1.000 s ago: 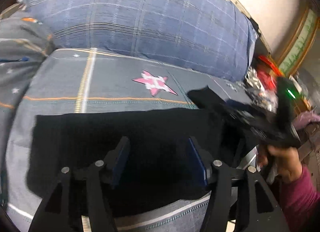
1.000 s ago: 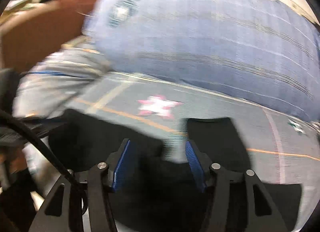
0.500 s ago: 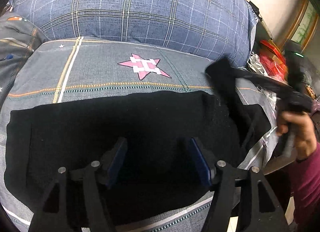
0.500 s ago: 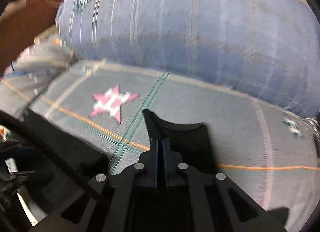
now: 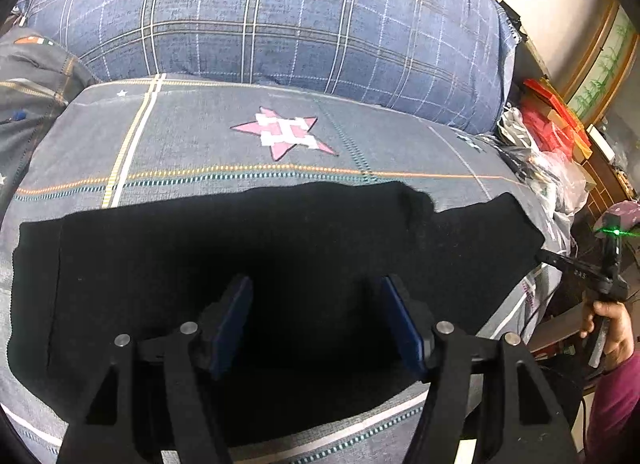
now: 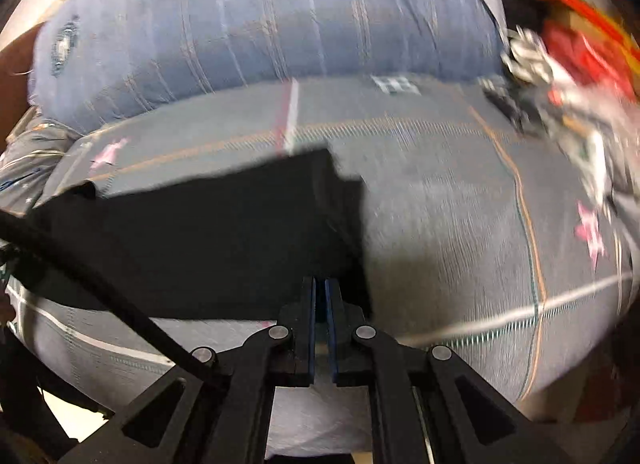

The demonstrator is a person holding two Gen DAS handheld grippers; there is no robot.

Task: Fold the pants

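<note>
The black pants (image 5: 260, 264) lie flat across the grey star-patterned bed cover, their right end near the bed's edge. My left gripper (image 5: 316, 316) is open and empty, its blue pads hovering over the middle of the pants. In the right wrist view the pants (image 6: 200, 232) spread to the left. My right gripper (image 6: 320, 300) has its jaws nearly closed at the pants' near right corner; whether cloth is pinched between them is unclear. The right gripper also shows at the right edge of the left wrist view (image 5: 548, 258), held by a hand just past the pants' end.
A large blue plaid pillow (image 5: 280, 15) fills the back of the bed. Red boxes and plastic bags (image 5: 552, 127) are piled to the right, beside a wooden frame. A grey cushion (image 5: 28, 83) lies at the left. The bed's front edge (image 6: 500, 320) runs below the pants.
The right gripper shut, lifted one end of the pants, carried it to the right and laid it flat. It now sits at the right end. The left gripper stayed open above the pants.
</note>
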